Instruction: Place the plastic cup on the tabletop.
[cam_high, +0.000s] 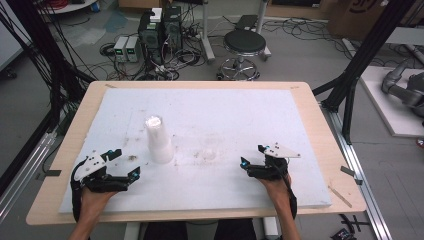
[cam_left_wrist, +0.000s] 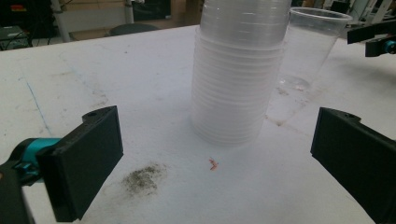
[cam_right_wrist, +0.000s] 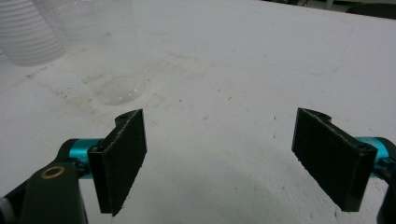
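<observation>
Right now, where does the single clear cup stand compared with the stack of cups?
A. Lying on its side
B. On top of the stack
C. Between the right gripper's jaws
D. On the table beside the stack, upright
D: the single clear cup stands upright on the white table surface beside the stack of cups, held by no gripper.

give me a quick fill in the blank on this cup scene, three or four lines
1. The stack of cups stands ____ on the white board.
2. Beside the stack stands a single ____ plastic cup.
3. The fingers of the left gripper and the right gripper are both ____, with nothing between them.
4. The single cup stands between the stack and the ____ gripper.

Missing words: upright; clear; open; right
</observation>
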